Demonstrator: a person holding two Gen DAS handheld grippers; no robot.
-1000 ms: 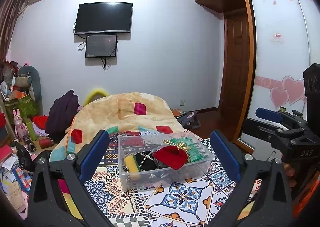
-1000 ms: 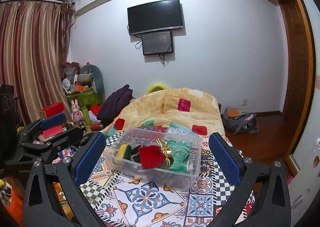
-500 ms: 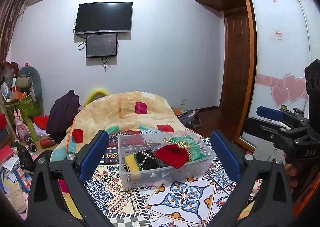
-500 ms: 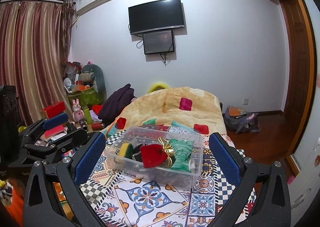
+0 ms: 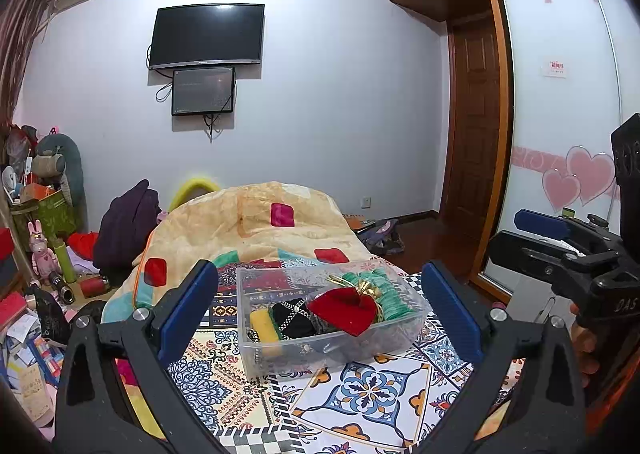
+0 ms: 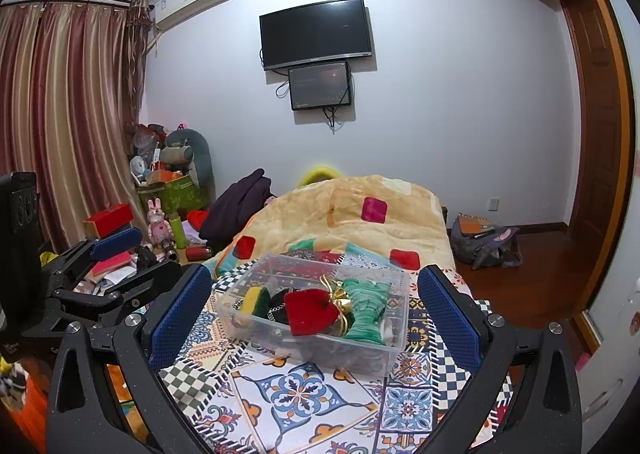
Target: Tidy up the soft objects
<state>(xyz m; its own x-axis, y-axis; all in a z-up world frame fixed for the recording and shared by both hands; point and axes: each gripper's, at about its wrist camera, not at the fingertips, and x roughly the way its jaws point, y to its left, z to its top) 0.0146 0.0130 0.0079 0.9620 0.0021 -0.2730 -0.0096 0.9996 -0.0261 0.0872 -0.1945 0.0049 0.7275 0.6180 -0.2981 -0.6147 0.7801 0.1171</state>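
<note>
A clear plastic bin (image 5: 276,350) (image 6: 362,354) stands on the patterned bed cover. In it lie a red pouch with a gold bow (image 5: 344,309) (image 6: 309,310), a green ribbed cloth (image 5: 390,294) (image 6: 366,312), a black item (image 5: 294,318) and a yellow and green sponge (image 5: 263,329) (image 6: 256,300). My left gripper (image 5: 320,310) is open and empty, held back from the bin. My right gripper (image 6: 314,312) is open and empty, also short of the bin. Each gripper shows at the edge of the other's view.
A patterned cover (image 5: 360,394) (image 6: 304,394) lies on the bed, with a rumpled beige blanket (image 5: 256,225) (image 6: 352,209) behind the bin. Cluttered boxes and toys (image 6: 160,205) stand at the left. A bag (image 6: 484,246) lies on the floor by the wooden door (image 5: 476,125).
Both views have shifted very slightly. The bin and its contents have not moved. Both grippers stay open.
</note>
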